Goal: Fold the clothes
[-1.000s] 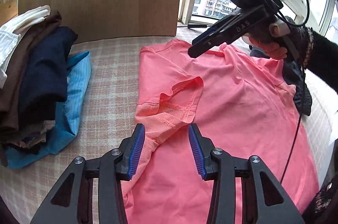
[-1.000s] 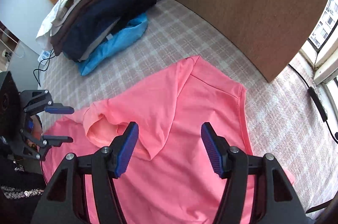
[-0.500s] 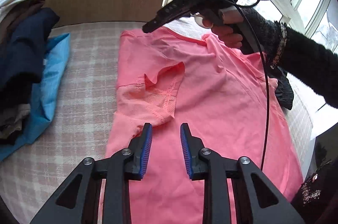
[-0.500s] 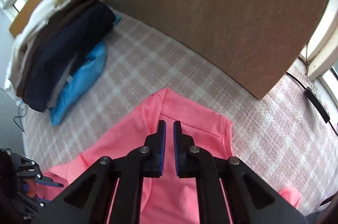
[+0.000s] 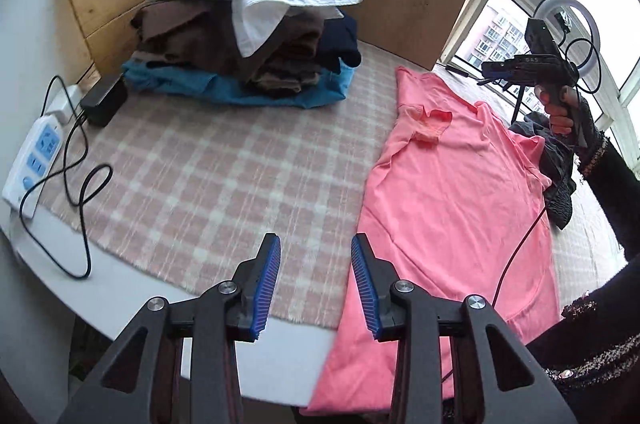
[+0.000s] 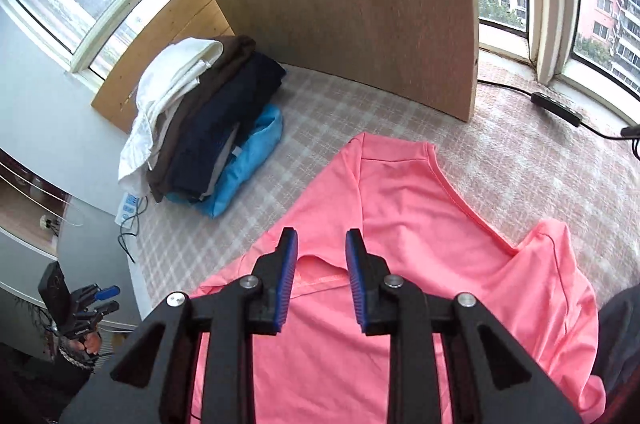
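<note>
The pink T-shirt (image 5: 460,192) lay spread lengthwise on the plaid cloth (image 5: 224,176) that covered the bench (image 5: 132,288), its hem hanging over the near edge. One sleeve (image 5: 430,124) was already turned in onto the body; the other sleeve (image 6: 560,264) was still spread out to the side in the right wrist view. By my judgement the fold had barely begun: the second sleeve, the side folds and the lengthwise fold all remained, and then the shirt would have to join the stack of folded clothes (image 5: 248,40) at the far left of the cloth.

The left hand-held gripper (image 5: 316,284) hovered over bare plaid just beside the shirt's edge, jaws parted and opening, with nothing between them. The right hand-held gripper (image 6: 322,280) hung above the folded-in sleeve, its jaws also opening, the pads clear of the fabric as far as could be seen.

A dark garment (image 5: 558,168) lay partly under the shirt's far side and behind the person's sleeve (image 5: 612,176); what it was could not be made out. The shirt's hem was hidden behind the gripper frame and the bench edge. Whether the neckline faced up could not be settled.
</note>
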`<state>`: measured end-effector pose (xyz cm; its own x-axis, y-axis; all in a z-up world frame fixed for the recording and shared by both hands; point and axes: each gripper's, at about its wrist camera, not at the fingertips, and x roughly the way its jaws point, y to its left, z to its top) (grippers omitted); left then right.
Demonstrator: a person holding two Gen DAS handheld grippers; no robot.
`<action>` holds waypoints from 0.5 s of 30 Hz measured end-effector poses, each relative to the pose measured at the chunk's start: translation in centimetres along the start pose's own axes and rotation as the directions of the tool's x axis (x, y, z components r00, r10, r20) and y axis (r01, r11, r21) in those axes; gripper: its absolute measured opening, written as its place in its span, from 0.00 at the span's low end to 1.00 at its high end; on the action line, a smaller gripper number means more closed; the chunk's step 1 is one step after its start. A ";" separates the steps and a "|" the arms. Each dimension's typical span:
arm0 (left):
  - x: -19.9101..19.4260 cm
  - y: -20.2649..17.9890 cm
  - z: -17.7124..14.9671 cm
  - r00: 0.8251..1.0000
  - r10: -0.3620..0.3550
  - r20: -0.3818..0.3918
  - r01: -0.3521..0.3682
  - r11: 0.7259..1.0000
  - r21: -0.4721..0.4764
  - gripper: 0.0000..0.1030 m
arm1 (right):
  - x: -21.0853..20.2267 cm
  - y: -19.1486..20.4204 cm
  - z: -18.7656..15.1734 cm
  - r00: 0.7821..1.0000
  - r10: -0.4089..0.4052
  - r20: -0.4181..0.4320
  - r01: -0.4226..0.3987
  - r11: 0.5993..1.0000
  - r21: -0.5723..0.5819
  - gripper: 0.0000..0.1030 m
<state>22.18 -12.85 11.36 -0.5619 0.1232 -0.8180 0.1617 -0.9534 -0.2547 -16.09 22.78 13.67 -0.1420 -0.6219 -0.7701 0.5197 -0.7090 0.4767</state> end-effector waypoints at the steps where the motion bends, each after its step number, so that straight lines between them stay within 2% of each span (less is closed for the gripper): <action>1: -0.4 0.1 -0.9 1.000 0.014 -0.001 -0.014 1.000 -0.004 0.34 | -0.9 -0.1 -0.5 1.000 0.000 0.014 0.000 1.000 0.014 0.24; 4: -1.4 -0.1 -3.3 1.000 0.028 0.000 -0.028 1.000 -0.004 0.35 | -3.2 0.0 -2.2 0.999 -0.003 0.047 0.001 0.999 0.041 0.24; 11: -1.7 -0.1 -7.4 0.997 -0.079 -0.001 0.079 0.997 -0.008 0.35 | -7.7 2.1 -7.6 0.994 -0.036 0.101 0.026 0.995 0.099 0.27; 13: -1.5 0.2 -8.7 0.994 -0.108 -0.009 0.108 0.994 -0.015 0.35 | -7.5 3.3 -9.0 0.994 -0.033 0.103 0.021 0.993 0.118 0.33; 15: -1.5 0.5 -10.3 0.992 -0.125 -0.017 0.124 0.992 -0.014 0.35 | -6.0 4.9 -9.8 0.996 -0.044 0.083 0.033 0.990 0.134 0.34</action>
<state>31.48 -10.66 7.10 -0.5635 0.2458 -0.7887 0.1021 -0.9267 -0.3618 -4.37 26.33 16.49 -0.2348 -0.6153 -0.7525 0.3974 -0.7672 0.5034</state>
